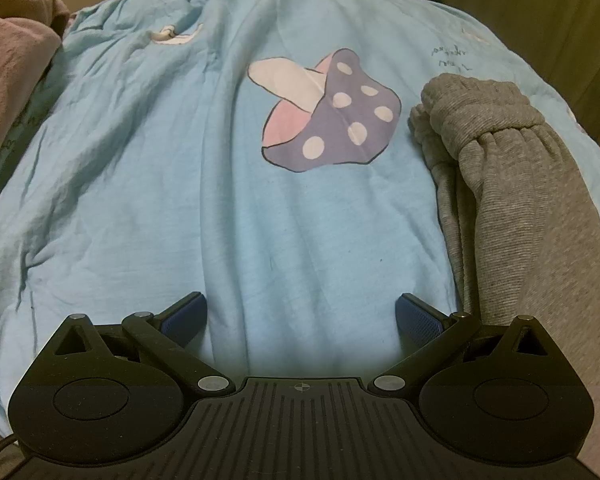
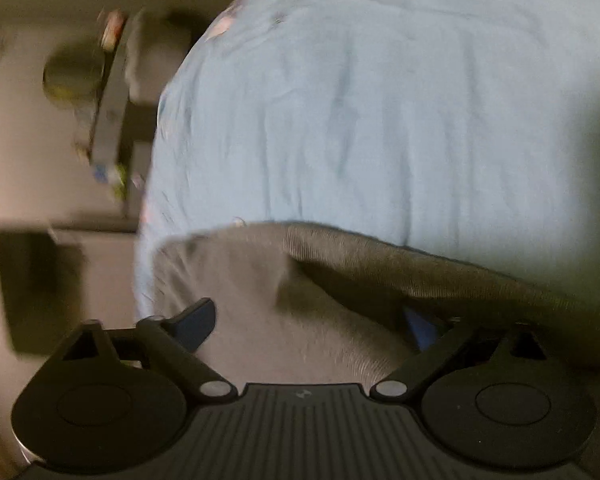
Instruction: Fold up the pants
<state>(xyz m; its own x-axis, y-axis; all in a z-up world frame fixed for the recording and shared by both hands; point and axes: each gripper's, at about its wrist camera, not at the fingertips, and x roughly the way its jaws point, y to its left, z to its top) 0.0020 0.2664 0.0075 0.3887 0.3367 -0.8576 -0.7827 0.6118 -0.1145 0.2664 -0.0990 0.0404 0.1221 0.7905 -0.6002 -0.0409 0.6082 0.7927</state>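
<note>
Grey pants (image 2: 300, 300) between spread jaws.

Grey knit pants (image 1: 512, 208) on the bed.
Ribbed grey fabric, bunched, with a gathered elastic waistband; they lie lengthwise along the bed's right edge, folds overlapping, one layer raised.
</note>
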